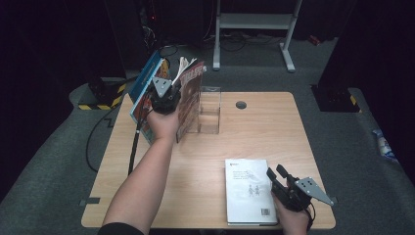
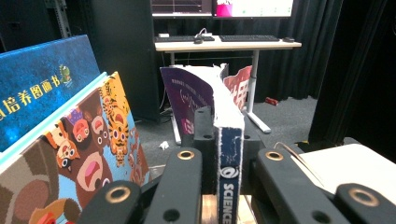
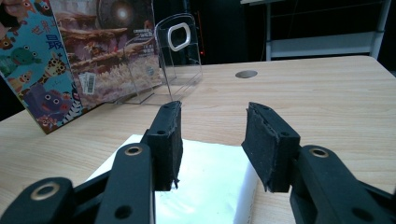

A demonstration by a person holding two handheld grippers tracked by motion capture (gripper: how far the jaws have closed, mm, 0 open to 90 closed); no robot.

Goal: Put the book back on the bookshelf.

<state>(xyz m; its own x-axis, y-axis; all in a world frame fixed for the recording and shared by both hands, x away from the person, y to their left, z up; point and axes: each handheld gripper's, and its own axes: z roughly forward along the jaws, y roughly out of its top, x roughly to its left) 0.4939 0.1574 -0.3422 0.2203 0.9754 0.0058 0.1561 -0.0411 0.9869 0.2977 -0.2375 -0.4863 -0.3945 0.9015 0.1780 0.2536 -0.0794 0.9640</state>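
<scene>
Right gripper (image 1: 275,177) near table (image 1: 274,127) edge, jaws apart, empty, over white book (image 1: 247,188) lying flat. Farther back, left gripper (image 1: 165,100) clamped on spine of upright science book (image 2: 229,154), beside picture books (image 1: 144,95) and clear stand (image 1: 209,110).

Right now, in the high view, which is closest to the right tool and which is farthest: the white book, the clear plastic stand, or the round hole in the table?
1. White book: lying flat beside the right tool.
2. Round hole: farther back on the table.
3. Clear plastic stand: back and to the left, near the upright books.
</scene>
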